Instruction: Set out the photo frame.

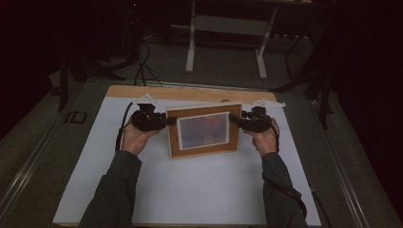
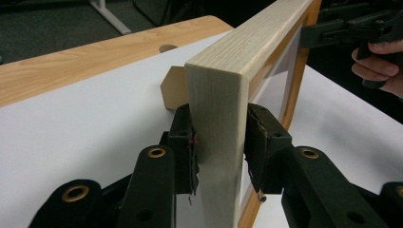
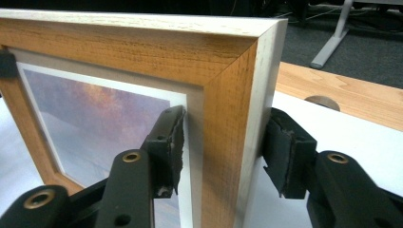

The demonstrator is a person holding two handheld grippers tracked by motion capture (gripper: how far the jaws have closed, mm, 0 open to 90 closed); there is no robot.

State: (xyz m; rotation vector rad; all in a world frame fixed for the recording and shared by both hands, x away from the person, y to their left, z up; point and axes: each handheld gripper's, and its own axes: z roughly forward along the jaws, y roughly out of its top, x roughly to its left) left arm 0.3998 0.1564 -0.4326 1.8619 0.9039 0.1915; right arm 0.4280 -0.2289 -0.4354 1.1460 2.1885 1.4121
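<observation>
Wooden picture frame (image 1: pixel 204 130) stands upright near the middle of the white tabletop (image 1: pixel 190 190), its glazed front facing the person and showing a hazy print in purple and orange tones.

At the far left of the high view, the person's left hand (image 1: pixel 134 137) comes up from a dark sleeve and carries the left tool (image 1: pixel 167 121), which meets the frame's left edge about halfway up. In the left gripper view its two black jaws sit on either side of that pale wooden edge (image 2: pixel 221 123); the left pad presses on the back face, while the right pad lies at the front face, and whether a thin gap remains there cannot be told. A tan back stand (image 2: pixel 173 88) shows behind the frame, resting on the tabletop.

Further right, the right tool (image 1: pixel 234 118) reaches the frame's right edge from the person's right hand (image 1: pixel 266 140). In the right gripper view its jaws straddle the frame's corner (image 3: pixel 237 95) with visible gaps on both sides, so this tool is released, not clenched on the wood.

Beyond the white surface, a strip of bare wood (image 1: pixel 190 92) runs along the tabletop's far edge.
</observation>
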